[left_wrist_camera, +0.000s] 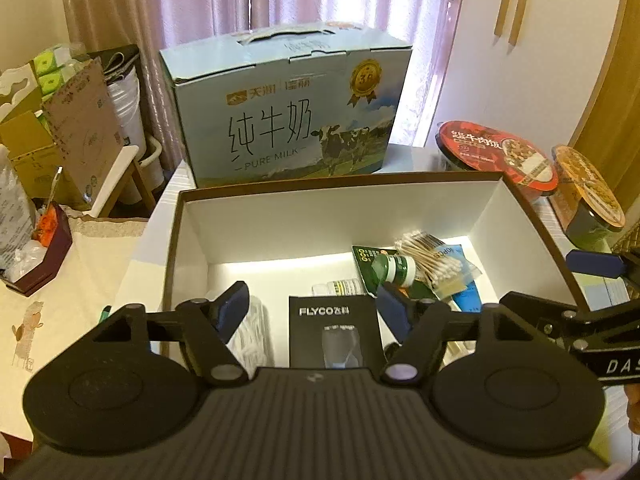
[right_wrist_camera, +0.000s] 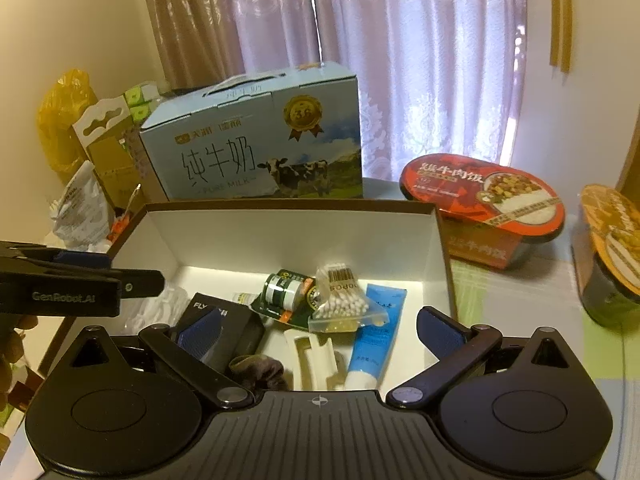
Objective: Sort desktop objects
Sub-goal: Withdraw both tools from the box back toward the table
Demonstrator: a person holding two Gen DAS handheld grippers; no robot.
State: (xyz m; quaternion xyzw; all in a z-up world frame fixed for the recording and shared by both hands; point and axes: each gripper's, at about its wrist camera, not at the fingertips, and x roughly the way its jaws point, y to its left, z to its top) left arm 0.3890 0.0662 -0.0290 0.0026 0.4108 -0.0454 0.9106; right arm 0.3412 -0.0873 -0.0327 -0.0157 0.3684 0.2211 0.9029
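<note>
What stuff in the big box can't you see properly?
- Left wrist view: the black carton has its near end hidden behind the left gripper.
- Right wrist view: the blue tube has its cap behind the right gripper.
- Left wrist view: the small bottle label print is too small to read.

Pretty cozy room: straight ahead of the hand-held gripper hang lilac curtains (right_wrist_camera: 420, 80) with daylight glowing through them. To the right of it there's a white wall (left_wrist_camera: 540, 60) with two wooden strips (left_wrist_camera: 512, 10) on it. Off to the left, a cream wall (right_wrist_camera: 80, 32) and a cloth-covered surface (left_wrist_camera: 60, 300).
</note>
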